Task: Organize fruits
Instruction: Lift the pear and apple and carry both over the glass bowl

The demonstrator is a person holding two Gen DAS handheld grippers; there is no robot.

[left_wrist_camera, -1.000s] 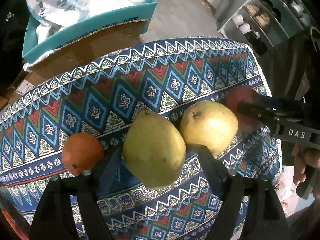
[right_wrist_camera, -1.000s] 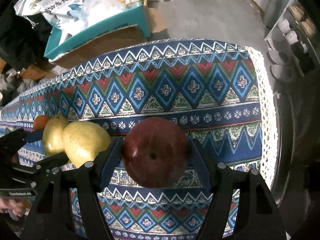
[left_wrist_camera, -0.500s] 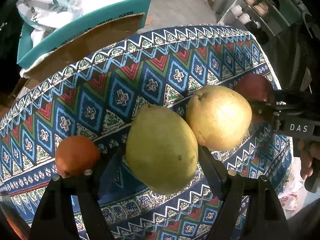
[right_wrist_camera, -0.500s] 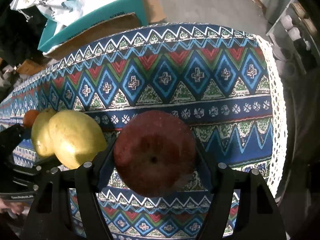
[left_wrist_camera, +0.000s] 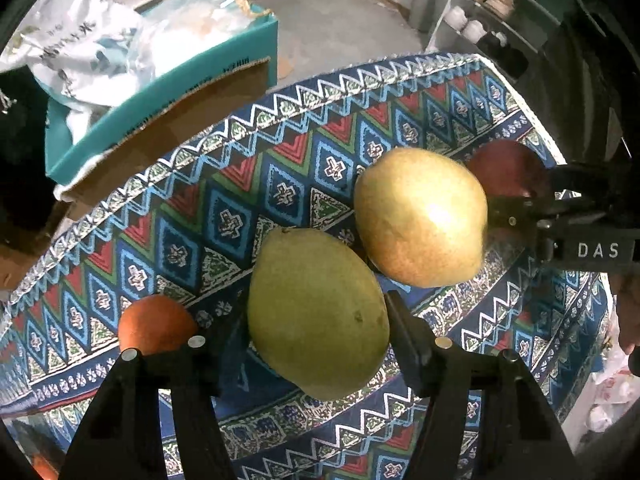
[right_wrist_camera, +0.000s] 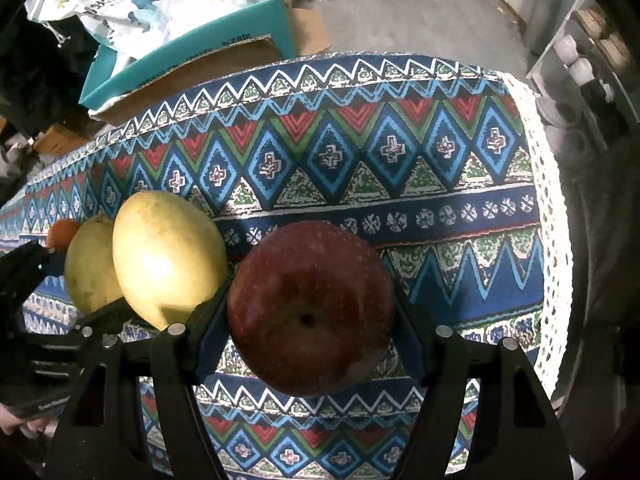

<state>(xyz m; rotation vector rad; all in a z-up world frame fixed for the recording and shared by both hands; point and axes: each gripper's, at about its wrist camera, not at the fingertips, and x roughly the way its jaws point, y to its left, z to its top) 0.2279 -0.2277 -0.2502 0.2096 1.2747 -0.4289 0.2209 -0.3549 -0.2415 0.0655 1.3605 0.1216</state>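
A green pear lies on the patterned cloth between the fingers of my left gripper, whose jaws are closing, pads touching both its sides. A yellow pear sits just right of it and a small orange just left. My right gripper is shut on a dark red apple, which rests low over the cloth. In the right wrist view the yellow pear, green pear and orange line up to the left of the apple.
A teal cardboard box stuffed with plastic bags stands on the floor beyond the table's far edge. A shelf with cups is at the far right. The cloth's white lace edge marks the table's right end. A hand holds the right gripper.
The left gripper's fingers have drawn in from a loose gap onto the green pear, and its view has rolled slightly. The right gripper keeps still with the apple.
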